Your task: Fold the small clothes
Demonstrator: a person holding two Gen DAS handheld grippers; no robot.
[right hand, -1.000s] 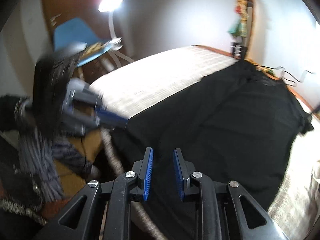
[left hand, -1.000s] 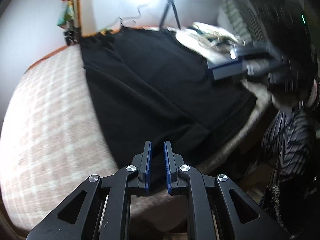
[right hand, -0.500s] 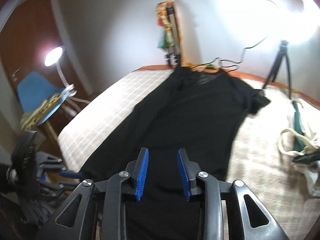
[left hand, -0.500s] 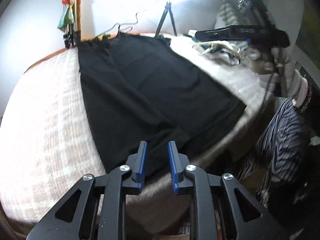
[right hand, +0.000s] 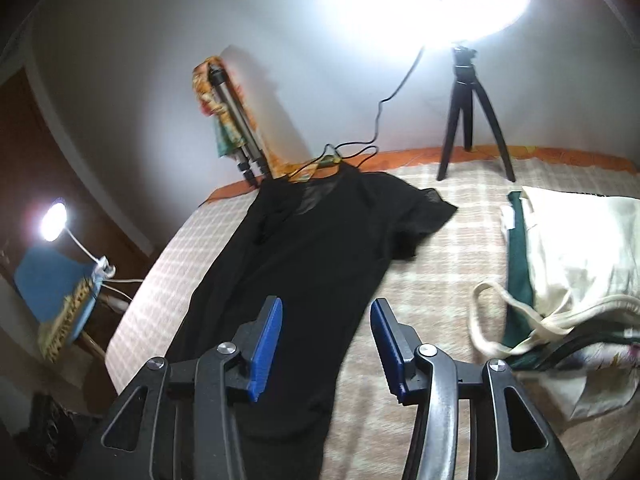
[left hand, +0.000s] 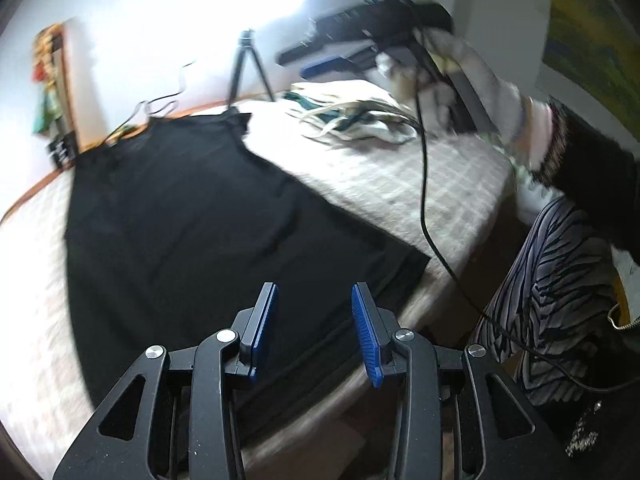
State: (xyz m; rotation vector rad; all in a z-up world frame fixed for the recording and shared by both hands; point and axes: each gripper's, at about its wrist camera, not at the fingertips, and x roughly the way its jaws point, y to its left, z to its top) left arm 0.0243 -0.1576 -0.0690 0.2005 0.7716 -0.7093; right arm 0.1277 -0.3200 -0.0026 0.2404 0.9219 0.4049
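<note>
The left tool (left hand: 314,328) is held over the near edge of the bed (left hand: 420,168), jaws opening, nothing between the blue pads. Just beyond it the hem of the black garment (left hand: 180,220) is draped at that edge. The right tool (right hand: 326,346) is poised over the garment's right side, jaws likewise opening and empty. The garment (right hand: 304,264) is laid flat, its long axis running from the near edge toward the far edge, neckline farthest. The hem is judged nearer to the left tool.

Black gripper (left hand: 314,320) arms (blue-padded jaws)
</note>
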